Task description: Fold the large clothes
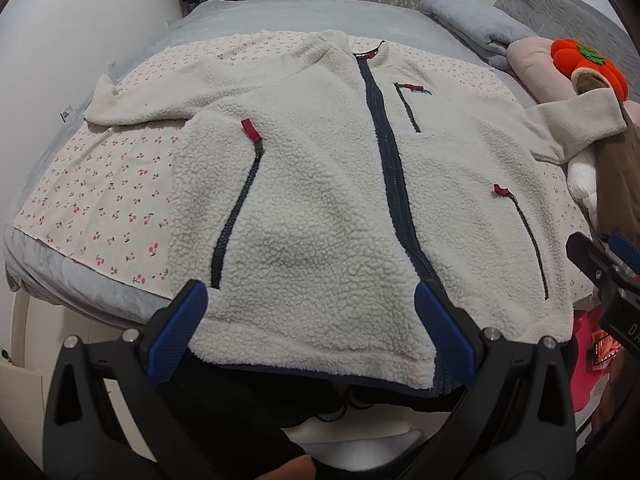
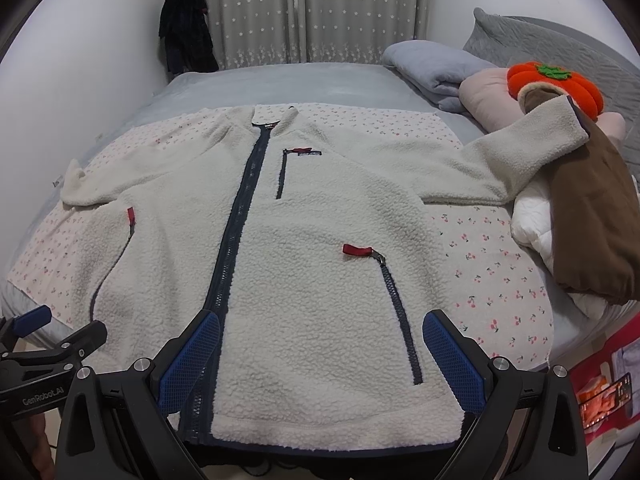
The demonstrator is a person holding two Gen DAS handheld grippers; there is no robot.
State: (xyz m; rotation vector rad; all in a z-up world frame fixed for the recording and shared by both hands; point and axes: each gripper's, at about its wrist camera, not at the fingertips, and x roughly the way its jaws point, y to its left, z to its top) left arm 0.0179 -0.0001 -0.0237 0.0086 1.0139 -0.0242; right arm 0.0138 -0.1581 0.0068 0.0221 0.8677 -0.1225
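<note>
Here, at my far left, the fleece jacket's (image 1: 320,200) left-hand sleeve (image 1: 120,108) is lying stretched out across the cherry-print cloth (image 1: 100,200), which is covering the grey bed (image 1: 280,16). The jacket itself is lying flat, front up, its dark zipper (image 1: 384,160) closed up to the collar and its hem hanging at the near edge of the bed. I am holding my left gripper (image 1: 312,312) just above that hem, its blue fingers (image 1: 180,328) spread wide and pinching nothing, one on each side of the jacket's left panel. Further right, I am holding my right gripper (image 2: 320,344) over the right panel, its fingers (image 2: 452,356) spread wide too and gripping nothing; whether the pads are touching the fleece, I cannot tell. A pocket zipper with a red pull tab (image 2: 358,250) is running down between them. At the right, the other sleeve (image 2: 520,148) is reaching up onto a brown garment (image 2: 592,220), which is lying over a white quilt (image 2: 532,220). Behind it, an orange pumpkin plush (image 2: 560,84) is sitting beside a pink pillow (image 2: 484,96).
</note>
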